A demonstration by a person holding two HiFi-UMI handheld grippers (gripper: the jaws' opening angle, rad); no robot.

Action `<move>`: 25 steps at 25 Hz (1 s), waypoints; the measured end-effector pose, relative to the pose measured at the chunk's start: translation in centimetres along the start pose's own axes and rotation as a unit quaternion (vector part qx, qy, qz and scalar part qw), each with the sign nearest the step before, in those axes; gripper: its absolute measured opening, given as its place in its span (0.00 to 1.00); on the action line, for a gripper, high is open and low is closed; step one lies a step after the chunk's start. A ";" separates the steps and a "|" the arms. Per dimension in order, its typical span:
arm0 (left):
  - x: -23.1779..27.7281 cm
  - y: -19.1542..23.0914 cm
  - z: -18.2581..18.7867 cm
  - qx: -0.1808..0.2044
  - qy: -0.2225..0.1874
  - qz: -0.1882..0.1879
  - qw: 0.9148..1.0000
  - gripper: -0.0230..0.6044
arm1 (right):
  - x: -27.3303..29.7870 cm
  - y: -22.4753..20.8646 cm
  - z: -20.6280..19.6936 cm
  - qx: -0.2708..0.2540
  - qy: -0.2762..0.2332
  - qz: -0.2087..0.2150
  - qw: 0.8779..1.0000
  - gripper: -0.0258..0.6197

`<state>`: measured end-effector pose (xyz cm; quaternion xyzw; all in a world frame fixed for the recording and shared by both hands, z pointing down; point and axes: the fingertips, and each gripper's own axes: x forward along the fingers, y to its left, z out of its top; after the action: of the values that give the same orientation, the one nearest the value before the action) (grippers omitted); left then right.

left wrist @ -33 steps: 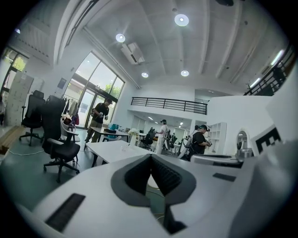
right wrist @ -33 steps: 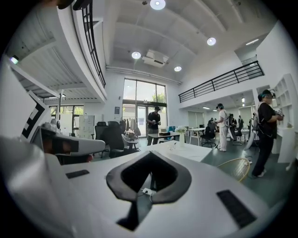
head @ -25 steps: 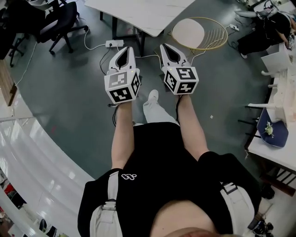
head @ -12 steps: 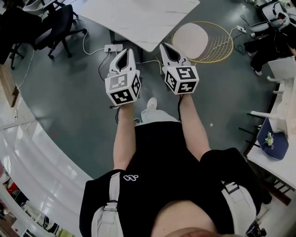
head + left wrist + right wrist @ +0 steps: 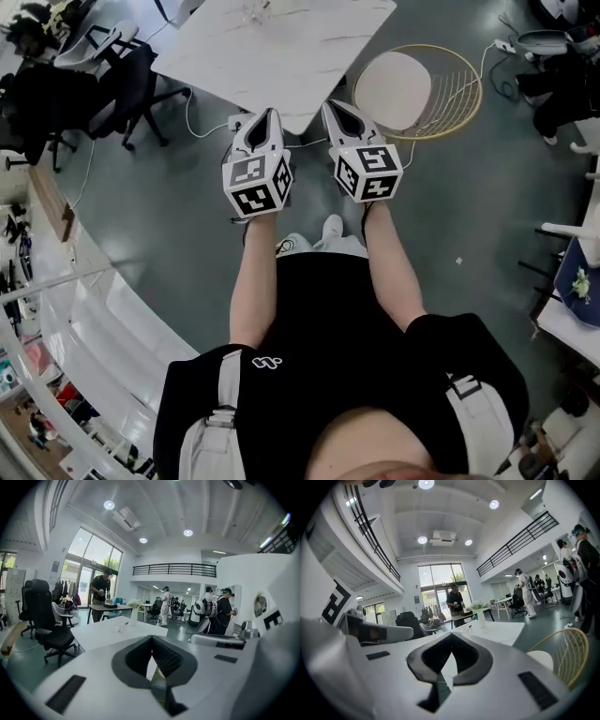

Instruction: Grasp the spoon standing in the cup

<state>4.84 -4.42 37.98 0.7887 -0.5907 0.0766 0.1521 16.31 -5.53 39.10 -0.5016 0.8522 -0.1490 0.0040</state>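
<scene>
A white table (image 5: pixel 291 52) stands ahead of me, and near its far edge sits a small clear glass thing (image 5: pixel 253 11). It is too small to tell a cup or a spoon. The same glass thing (image 5: pixel 123 627) shows in the left gripper view beside a white vase of flowers (image 5: pixel 134 613), and again as a tiny clear shape (image 5: pixel 470 629) in the right gripper view. My left gripper (image 5: pixel 266 114) and right gripper (image 5: pixel 334 106) are held side by side over the floor, short of the table's near corner. Both are shut and empty.
A round cushioned chair with a gold wire frame (image 5: pixel 417 80) stands right of the table. A black office chair (image 5: pixel 122 70) is at the left, and a power strip with cables (image 5: pixel 239 122) lies under the table's corner. Several people stand about the hall.
The table has come closer and more of its top shows. Both grippers stay shut, side by side, now nearer its corner.
</scene>
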 end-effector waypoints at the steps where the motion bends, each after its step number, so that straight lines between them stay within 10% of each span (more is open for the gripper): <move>1: 0.3 -0.3 0.3 0.005 -0.001 -0.001 1.000 0.06 | -0.1 -0.8 0.2 0.008 -0.004 -0.008 1.000 0.05; 20: 6.5 -1.8 4.8 -0.013 -0.064 -0.027 0.998 0.06 | 3.2 -6.7 6.2 -0.037 -0.037 -0.012 0.999 0.05; 25: 8.2 4.6 5.9 -0.038 -0.071 0.020 0.997 0.06 | 9.3 -5.1 5.4 -0.039 -0.017 0.020 0.999 0.05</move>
<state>2.44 -15.01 35.56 0.7739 -0.6181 0.0006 0.1382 16.85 -17.10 36.62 -0.4872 0.8668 -0.1066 0.0021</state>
